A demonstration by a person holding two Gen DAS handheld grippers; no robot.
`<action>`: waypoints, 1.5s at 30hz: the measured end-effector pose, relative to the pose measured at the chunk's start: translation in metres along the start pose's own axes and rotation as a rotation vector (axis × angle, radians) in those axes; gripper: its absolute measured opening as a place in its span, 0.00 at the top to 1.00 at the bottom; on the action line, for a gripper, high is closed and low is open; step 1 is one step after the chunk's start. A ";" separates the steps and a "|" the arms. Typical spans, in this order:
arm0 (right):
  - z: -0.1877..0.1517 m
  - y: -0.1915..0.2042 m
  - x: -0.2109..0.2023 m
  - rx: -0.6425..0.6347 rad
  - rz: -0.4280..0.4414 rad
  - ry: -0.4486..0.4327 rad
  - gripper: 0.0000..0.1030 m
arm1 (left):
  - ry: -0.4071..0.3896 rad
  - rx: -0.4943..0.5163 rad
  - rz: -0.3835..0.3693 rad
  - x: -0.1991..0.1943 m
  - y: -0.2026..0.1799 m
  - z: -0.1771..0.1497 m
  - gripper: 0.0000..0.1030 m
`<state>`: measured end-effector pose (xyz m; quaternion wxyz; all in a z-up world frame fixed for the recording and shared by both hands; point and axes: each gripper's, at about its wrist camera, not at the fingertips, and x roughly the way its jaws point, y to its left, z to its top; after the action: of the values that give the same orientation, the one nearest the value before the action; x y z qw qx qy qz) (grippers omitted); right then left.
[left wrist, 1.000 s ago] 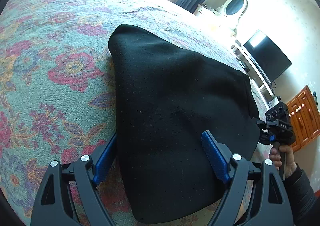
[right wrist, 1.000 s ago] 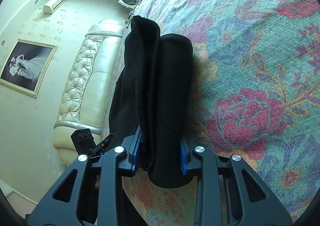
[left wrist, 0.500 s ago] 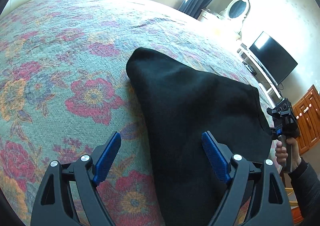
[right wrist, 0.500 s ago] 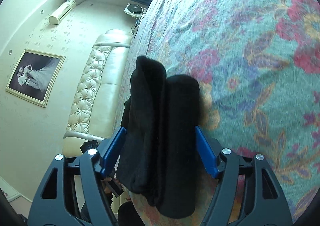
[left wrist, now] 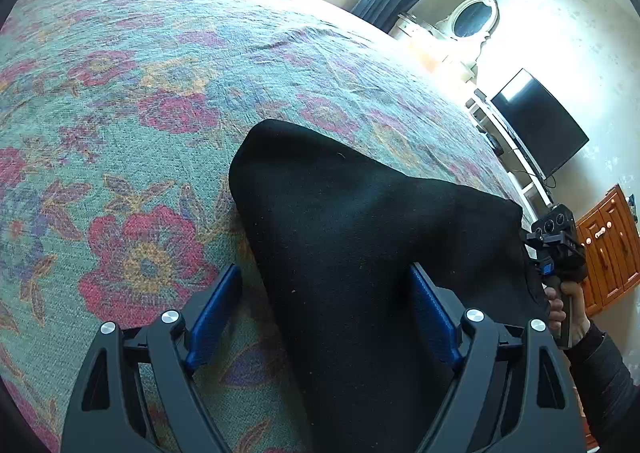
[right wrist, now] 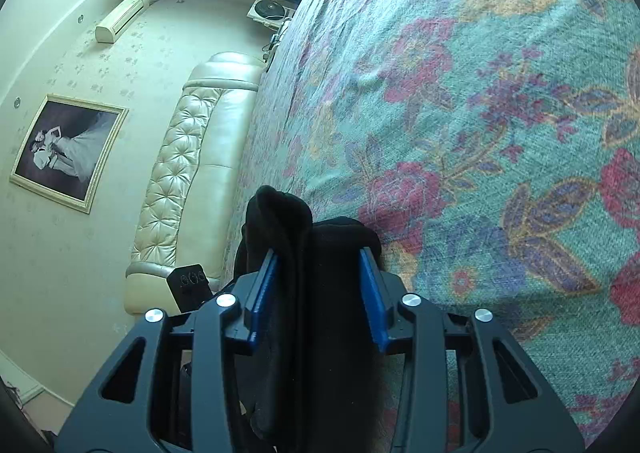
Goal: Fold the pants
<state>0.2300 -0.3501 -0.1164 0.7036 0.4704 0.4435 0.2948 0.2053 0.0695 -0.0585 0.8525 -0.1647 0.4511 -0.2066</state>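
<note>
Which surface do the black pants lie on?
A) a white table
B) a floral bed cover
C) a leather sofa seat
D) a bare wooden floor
B: the black pants rest on the bed cover, which is green with red and orange flowers.
</note>
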 end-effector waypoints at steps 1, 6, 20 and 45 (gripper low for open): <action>-0.001 -0.003 -0.001 -0.002 -0.008 0.000 0.71 | -0.002 0.007 0.001 0.001 -0.001 -0.001 0.20; -0.006 -0.009 -0.003 -0.014 -0.096 -0.028 0.80 | -0.007 0.034 0.022 0.003 -0.003 -0.004 0.29; -0.031 -0.009 -0.039 0.023 -0.152 -0.149 0.59 | -0.028 0.087 0.131 -0.016 -0.022 -0.014 0.27; -0.123 -0.002 -0.078 0.087 -0.184 -0.245 0.47 | -0.060 0.035 0.192 -0.056 -0.025 -0.057 0.23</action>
<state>0.0851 -0.3666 -0.1109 0.7554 0.4903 0.4081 0.1498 0.1236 0.0707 -0.0379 0.8842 -0.1116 0.4355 -0.1269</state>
